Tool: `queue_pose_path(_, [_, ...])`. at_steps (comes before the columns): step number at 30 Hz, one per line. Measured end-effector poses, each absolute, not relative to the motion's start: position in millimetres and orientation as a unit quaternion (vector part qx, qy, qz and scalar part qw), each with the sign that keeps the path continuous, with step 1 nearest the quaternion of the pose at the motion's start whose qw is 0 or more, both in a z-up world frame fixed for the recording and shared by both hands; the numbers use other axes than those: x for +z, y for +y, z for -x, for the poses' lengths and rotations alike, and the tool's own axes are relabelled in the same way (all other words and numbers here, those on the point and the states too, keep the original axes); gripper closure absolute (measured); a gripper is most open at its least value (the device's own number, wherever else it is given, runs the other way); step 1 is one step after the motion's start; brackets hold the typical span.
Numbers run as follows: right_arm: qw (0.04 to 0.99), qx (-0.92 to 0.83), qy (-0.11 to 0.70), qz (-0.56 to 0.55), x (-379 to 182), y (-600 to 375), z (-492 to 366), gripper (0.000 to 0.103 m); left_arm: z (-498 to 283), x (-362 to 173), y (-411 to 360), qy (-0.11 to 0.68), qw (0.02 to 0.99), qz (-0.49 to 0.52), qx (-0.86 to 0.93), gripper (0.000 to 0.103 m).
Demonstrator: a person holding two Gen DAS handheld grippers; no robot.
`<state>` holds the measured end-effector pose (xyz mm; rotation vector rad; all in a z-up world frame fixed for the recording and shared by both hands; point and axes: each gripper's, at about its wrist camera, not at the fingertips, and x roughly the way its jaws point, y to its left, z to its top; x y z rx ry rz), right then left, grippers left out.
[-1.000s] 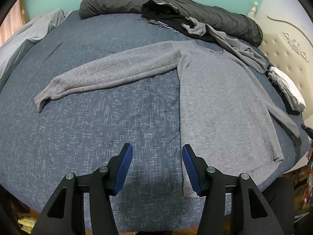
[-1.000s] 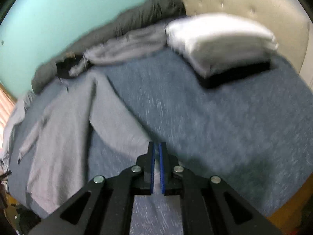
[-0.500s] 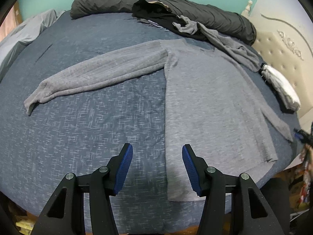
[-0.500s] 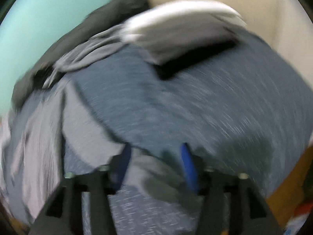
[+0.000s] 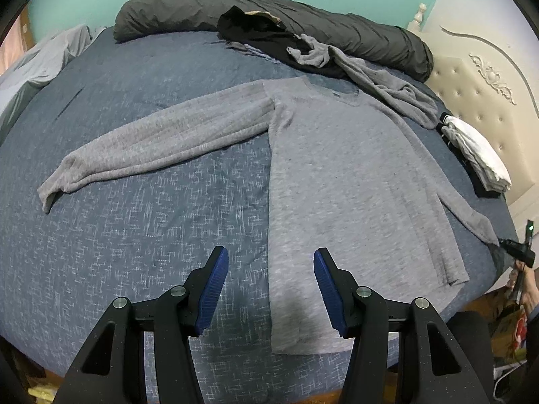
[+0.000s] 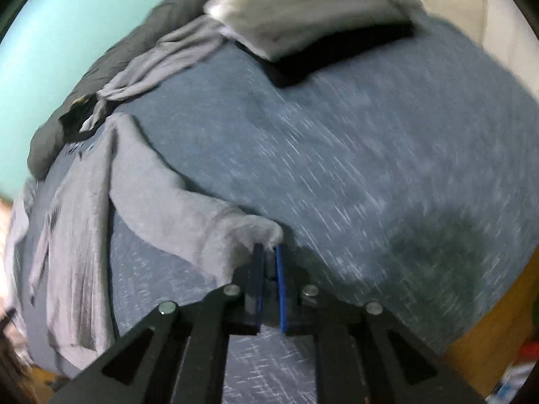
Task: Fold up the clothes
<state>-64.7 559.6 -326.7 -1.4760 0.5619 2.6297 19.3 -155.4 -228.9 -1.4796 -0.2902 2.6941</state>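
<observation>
A grey long-sleeved sweater lies flat on the blue bedspread, one sleeve stretched out to the left. My left gripper hangs open over the hem's left corner, with nothing between its blue pads. In the right wrist view, the other sleeve's cuff bunches up at my right gripper, whose jaws are closing tight on the cuff's edge. The sweater's body trails away to the left there. The right gripper also shows small at the bed's right edge.
A folded white and black stack sits by the padded headboard. A crumpled grey garment and a black one lie against a dark rolled duvet at the far side. The bed's wooden edge runs near right.
My right gripper opened, dropped onto the sleeve cuff and shut on it. My left gripper drifted right, so the hem corner now lies between its fingers in view.
</observation>
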Motion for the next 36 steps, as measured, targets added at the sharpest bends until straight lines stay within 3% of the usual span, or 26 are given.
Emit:
queue_pose_path(7, [0.034,0.907,0.112,0.404,-253,556,62,0.097,-24,-216,-156,-0.095,0.031,0.466,0.879,0.046])
queue_pose_path(14, [0.047,0.866,0.143,0.476,-313,575,59,0.097,-22,-218,-157,-0.096,0.033,0.469,0.877,0.046])
queue_pose_path(17, [0.075,0.855,0.199,0.474,-326,599,49,0.083,-22,-218,-157,-0.093,0.030,0.471,0.877,0.046])
queue_pose_path(19, [0.083,0.847,0.240,0.466,-331,613,43,0.058,-20,-219,-158,-0.096,0.028,0.472,0.876,0.044])
queue_pose_path(21, [0.077,0.840,0.290,0.452,-335,623,36,0.051,-19,-221,-158,-0.096,0.027,0.473,0.875,0.044])
queue_pose_path(25, [0.064,0.824,0.327,0.458,-346,620,39,0.051,-16,-223,-147,-0.085,0.034,0.477,0.874,0.043])
queue_pose_path(33, [0.041,0.813,0.300,0.497,-359,585,49,0.051,-12,-218,-133,-0.081,0.045,0.475,0.875,0.043])
queue_pose_path(35, [0.046,0.824,0.277,0.491,-354,578,50,0.067,-12,-217,-132,-0.081,0.045,0.474,0.876,0.043])
queue_pose_path(36, [0.048,0.831,0.265,0.488,-350,574,50,0.086,-12,-216,-132,-0.080,0.045,0.473,0.876,0.043])
